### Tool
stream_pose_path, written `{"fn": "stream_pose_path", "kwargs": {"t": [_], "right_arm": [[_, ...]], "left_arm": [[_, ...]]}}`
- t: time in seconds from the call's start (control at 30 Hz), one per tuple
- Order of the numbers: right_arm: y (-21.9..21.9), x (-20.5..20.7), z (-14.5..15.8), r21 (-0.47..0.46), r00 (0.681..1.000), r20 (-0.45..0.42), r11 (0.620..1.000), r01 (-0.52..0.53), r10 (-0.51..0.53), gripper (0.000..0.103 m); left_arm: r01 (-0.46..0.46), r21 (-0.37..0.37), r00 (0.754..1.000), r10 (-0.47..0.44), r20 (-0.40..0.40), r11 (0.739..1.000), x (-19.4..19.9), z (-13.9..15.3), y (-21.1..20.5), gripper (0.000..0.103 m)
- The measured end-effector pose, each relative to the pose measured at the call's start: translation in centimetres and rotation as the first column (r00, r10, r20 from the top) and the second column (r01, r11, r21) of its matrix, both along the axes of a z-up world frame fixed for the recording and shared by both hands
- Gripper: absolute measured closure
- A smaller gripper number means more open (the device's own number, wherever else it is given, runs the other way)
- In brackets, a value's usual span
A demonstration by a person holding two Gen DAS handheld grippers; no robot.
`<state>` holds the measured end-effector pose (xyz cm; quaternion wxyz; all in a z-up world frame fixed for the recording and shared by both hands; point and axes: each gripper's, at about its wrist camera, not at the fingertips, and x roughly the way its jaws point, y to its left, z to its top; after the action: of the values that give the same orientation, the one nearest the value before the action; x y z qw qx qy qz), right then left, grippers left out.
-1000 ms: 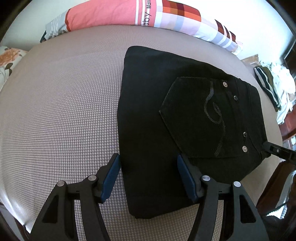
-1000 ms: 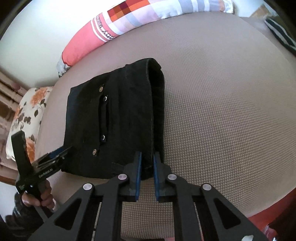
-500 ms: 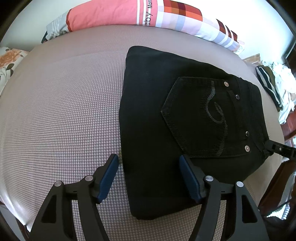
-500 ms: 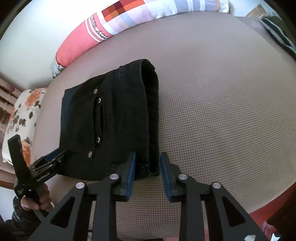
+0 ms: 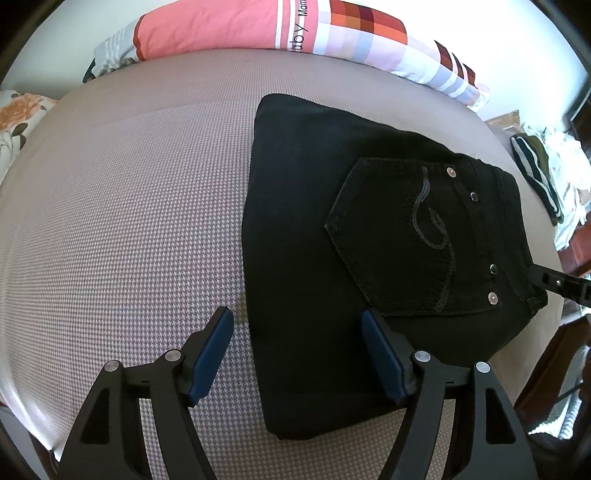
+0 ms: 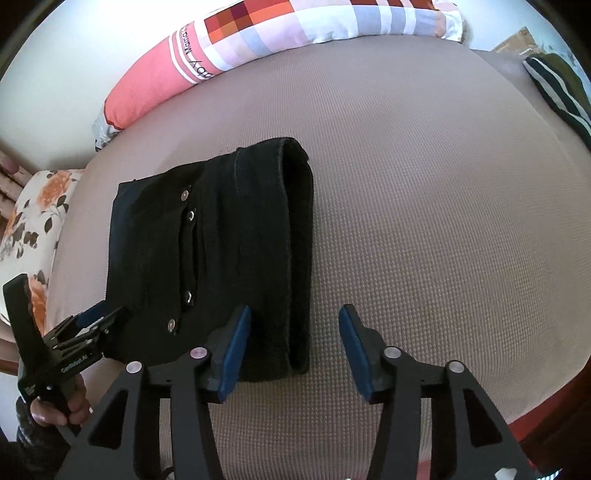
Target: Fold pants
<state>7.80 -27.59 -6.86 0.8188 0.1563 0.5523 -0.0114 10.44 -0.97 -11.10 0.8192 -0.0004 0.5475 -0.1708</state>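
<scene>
Black pants [image 5: 332,258] lie folded in a flat rectangle on the taupe bed [image 5: 129,221], back pocket up. My left gripper [image 5: 299,347] straddles their near left corner, its jaws opening; the blue pads stand clear of the cloth. In the right wrist view the pants [image 6: 207,266] show their thick folded edge. My right gripper [image 6: 295,347] is over that edge's near end with its jaws opening, the cloth beside the left pad and not pinched. The left gripper [image 6: 107,314] also shows at the lower left, held by a hand [image 6: 55,410].
A pink and checked pillow [image 5: 295,33] lies along the far side of the bed, and a floral pillow [image 6: 33,221] at its left end. Striped clothing [image 6: 557,88] sits at the far right. The bed's front edge is just below both grippers.
The right gripper's jaws, shut on the pants' folded edge a second ago, have spread apart and let it go. The left jaws have widened a little. The pants lie as before.
</scene>
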Motion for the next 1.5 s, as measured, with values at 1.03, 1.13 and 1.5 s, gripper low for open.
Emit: {"fn": "stream_pose_path", "kwargs": {"t": [1.03,1.13,1.5], "right_arm": [[-4.3,4.0,-4.5,0.370,0.995,0.034,0.923,-0.103,0.097,0.046],[-4.8,4.2,-4.8,0.415,0.991,0.047,0.900,-0.132,0.124,0.046],[-5.8,5.1,-5.8,0.506,0.982,0.054,0.843,-0.182,0.179,0.049]], "left_arm": [[-0.083,-0.273,0.983,0.035,-0.178,0.958,4.9,-0.4,4.6,0.031],[-0.080,-0.322,0.978,0.011,-0.210,0.943,5.5,-0.6,4.8,0.031],[-0.037,-0.432,0.954,-0.097,-0.284,0.901,7.3,-1.1,5.1,0.031]]}}
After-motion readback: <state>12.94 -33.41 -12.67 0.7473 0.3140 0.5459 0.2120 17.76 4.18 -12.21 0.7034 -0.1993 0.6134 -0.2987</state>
